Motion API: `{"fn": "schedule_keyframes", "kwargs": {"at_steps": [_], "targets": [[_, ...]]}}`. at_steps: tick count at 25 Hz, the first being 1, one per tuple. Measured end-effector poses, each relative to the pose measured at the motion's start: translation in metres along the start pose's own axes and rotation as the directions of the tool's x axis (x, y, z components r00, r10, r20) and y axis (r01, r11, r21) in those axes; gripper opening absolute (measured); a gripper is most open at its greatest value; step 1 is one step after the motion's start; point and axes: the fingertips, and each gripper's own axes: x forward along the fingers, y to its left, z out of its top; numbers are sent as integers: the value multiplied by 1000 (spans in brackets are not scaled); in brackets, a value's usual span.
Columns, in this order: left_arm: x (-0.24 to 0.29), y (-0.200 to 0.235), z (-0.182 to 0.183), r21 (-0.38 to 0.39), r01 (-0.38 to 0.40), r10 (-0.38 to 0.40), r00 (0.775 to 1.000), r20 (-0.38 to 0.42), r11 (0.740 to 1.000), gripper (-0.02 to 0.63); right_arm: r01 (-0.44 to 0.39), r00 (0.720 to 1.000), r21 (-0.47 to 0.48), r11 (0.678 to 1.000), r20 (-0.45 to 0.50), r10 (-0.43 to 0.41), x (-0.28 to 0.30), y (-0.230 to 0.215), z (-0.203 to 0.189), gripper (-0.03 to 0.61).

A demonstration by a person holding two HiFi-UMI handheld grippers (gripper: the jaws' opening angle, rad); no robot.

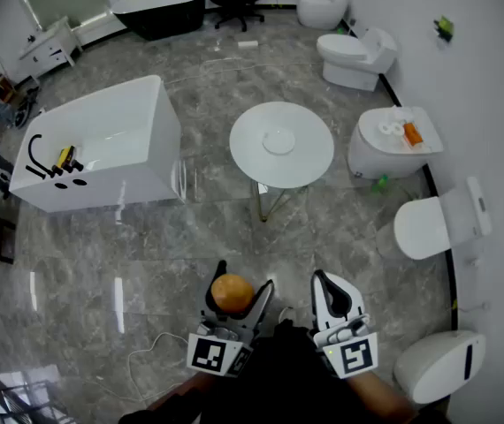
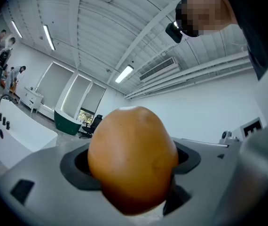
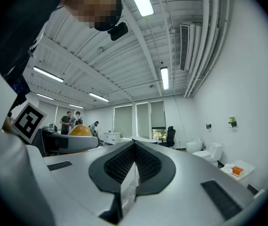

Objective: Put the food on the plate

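A round orange-brown piece of food [image 1: 232, 293] sits between the jaws of my left gripper [image 1: 243, 281], low in the head view; the pads press on both its sides. Up close, the food [image 2: 131, 159] fills the middle of the left gripper view. My right gripper [image 1: 323, 283] hangs beside it on the right, shut and holding nothing; its ribbed pads [image 3: 145, 164] meet. The right gripper view also shows the food [image 3: 80, 130] at its left. A white plate [image 1: 278, 140] lies on the round white table [image 1: 309, 162] farther ahead.
A white bathtub [image 1: 110, 144] with black taps stands at the left. Toilets [image 1: 356, 57] and a basin [image 1: 393, 144] bearing paper rolls line the right wall. A white cable [image 1: 150, 350] lies on the floor near my left side. People stand at the far left.
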Motion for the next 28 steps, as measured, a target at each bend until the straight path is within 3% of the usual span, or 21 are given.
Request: {"fn": "schedule_keyframes", "kwargs": {"at_steps": [7,18,28], "targets": [[8,-16,-6,17,-10,10,999,35,1000,387,14,1000,26,1000,9,-14,-17,-30,1,5],[11,-15,-21,-7,-185,185,982,44,983,387,-1,1000,81,997,-1,1,-42,-83,-11,5],[19,-19,-37,-5,-198,198,980,16,980,387,-13,999,97,995,-33,16,-48,-90,-27,5]]}}
